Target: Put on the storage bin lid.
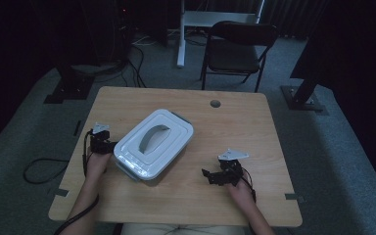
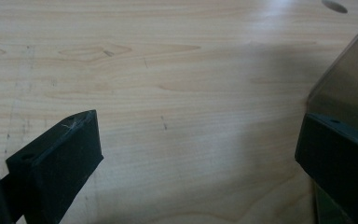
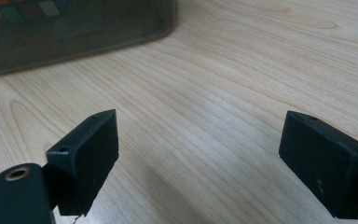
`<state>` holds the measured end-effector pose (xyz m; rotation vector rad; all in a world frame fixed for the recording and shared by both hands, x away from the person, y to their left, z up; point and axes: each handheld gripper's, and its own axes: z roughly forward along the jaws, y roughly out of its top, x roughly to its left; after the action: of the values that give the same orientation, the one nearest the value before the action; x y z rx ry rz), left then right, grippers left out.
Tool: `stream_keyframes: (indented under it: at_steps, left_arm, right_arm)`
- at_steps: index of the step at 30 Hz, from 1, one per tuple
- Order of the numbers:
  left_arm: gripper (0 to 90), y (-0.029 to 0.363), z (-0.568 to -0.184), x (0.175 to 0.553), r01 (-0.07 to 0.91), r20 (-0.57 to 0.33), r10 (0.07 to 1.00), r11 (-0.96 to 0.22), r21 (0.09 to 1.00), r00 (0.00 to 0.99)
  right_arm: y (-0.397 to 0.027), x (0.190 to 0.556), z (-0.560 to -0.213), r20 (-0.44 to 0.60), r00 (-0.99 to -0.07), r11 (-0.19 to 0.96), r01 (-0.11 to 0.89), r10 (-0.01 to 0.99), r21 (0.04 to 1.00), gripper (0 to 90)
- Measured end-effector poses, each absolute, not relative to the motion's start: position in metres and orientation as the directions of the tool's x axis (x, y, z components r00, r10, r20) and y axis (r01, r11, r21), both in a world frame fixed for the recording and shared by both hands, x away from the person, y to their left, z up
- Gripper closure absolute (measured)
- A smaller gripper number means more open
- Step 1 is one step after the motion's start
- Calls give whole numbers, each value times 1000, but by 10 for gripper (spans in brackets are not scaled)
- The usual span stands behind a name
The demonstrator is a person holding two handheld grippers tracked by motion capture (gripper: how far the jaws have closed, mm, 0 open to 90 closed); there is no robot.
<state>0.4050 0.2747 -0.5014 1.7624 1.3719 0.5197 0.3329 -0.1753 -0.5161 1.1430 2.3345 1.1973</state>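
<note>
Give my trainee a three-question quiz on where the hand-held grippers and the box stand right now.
1. True or false: the white rectangular plastic lidded box lies square to the light wooden table edges.
2. Which hand-held gripper is right beside the box: left hand-held gripper or right hand-held gripper?
3. Multiple choice: the right one's jaws are A) shut, B) open over bare wood, C) clamped on the lid handle.

Key: 1 false, it lies at an angle; 2 the left one, by the box's near-left end; 3 B.

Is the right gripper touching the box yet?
No, in the high view the right gripper sits open on bare table, well apart from the white-lidded box.
</note>
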Motion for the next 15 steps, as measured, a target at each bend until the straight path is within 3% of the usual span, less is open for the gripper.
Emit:
stream_keyframes:
  at_steps: [15]
  left_arm:
    - [10, 254, -501, 385, 591, -137, 929, -100, 801, 344]
  right_arm:
    - [-178, 332, -514, 110, -638, 323, 522, 762, 790, 116]
